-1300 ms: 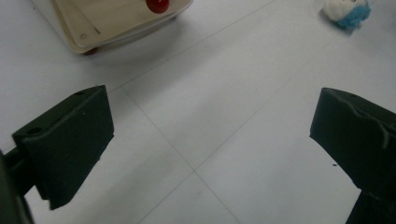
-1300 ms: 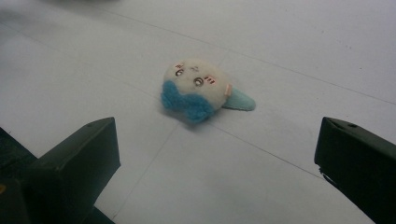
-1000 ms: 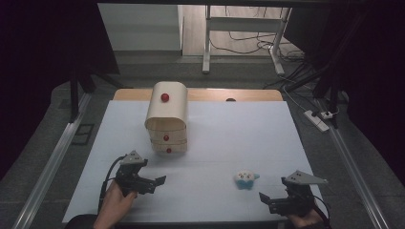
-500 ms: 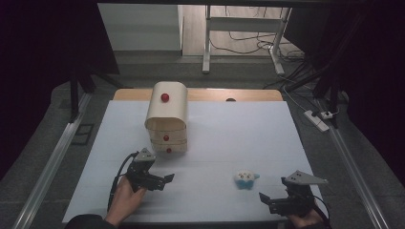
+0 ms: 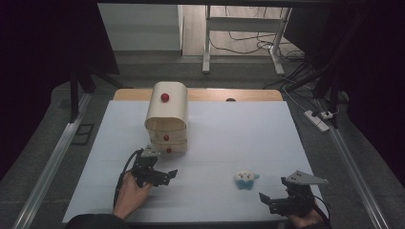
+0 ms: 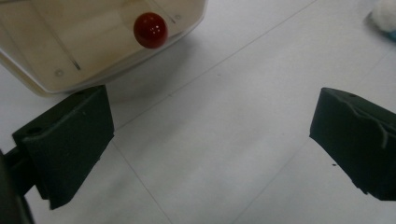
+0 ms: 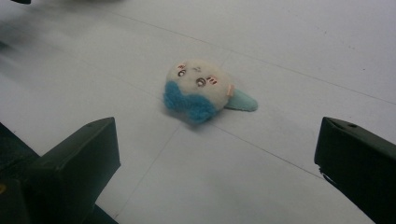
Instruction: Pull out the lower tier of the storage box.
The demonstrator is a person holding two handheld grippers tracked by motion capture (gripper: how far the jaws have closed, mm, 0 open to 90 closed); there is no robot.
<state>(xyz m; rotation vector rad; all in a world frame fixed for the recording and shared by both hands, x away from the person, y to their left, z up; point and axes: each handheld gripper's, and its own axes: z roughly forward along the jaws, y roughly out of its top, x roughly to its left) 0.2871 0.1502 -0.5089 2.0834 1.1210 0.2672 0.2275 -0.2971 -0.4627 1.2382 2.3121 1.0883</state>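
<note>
A pale wooden cabinet (image 5: 166, 119) with a rounded top and red knobs stands at the table's middle left. My left gripper (image 5: 167, 175) hovers open just in front of its base. In the left gripper view, the lowest red knob (image 6: 150, 30) on the cabinet's front (image 6: 70, 42) sits beyond the left gripper (image 6: 210, 140), whose jaws stand wide apart with nothing between them. A small white and blue plush toy (image 5: 246, 179) lies on the table at the front right. My right gripper (image 5: 265, 201) rests open near the front edge, and the plush toy (image 7: 198, 91) lies ahead of the right gripper (image 7: 210, 158).
The table (image 5: 239, 133) is covered in white with a wooden strip along its far edge. Metal rails (image 5: 47, 167) run along both sides. A power strip (image 5: 317, 119) and cables lie on the floor at the right. Desk legs (image 5: 206, 43) stand behind.
My left gripper has moved forward and to the right, closer to the cabinet's base. The right gripper and the plush toy have stayed put.
</note>
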